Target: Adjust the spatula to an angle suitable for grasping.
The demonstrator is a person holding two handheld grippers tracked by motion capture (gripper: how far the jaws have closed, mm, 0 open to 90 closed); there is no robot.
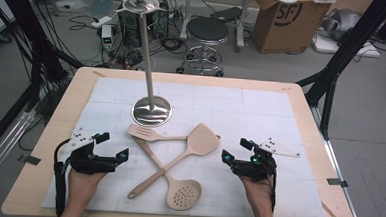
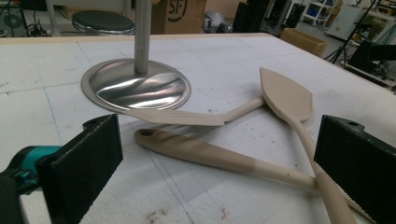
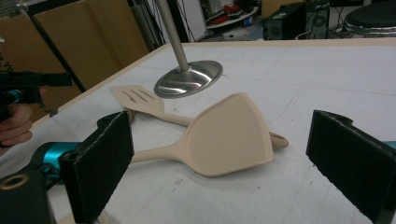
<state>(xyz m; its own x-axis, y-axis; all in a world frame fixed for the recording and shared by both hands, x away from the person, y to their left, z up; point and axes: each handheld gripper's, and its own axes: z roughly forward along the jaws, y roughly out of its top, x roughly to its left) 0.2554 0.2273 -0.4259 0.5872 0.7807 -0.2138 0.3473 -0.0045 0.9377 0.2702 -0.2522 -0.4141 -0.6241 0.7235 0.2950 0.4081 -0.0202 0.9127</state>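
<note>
A: Your left tongs [image 1: 113,146] stand apart with nothing between them, near the bench's [image 1: 37,180] left edge. The beige utensils lie just beyond, toward the middle.

B: And your right tongs [image 1: 235,151] gape too, holding nothing, nearer the right edge. The solid spatula [image 1: 201,140] sits just in front of them.

A: The slotted spatula [image 1: 147,133] lies by the steel stand's base [image 1: 152,111]; the perforated spoon [image 1: 183,194] rests toward the near edge, its handle crossed, seemingly under the solid spatula's.
</note>
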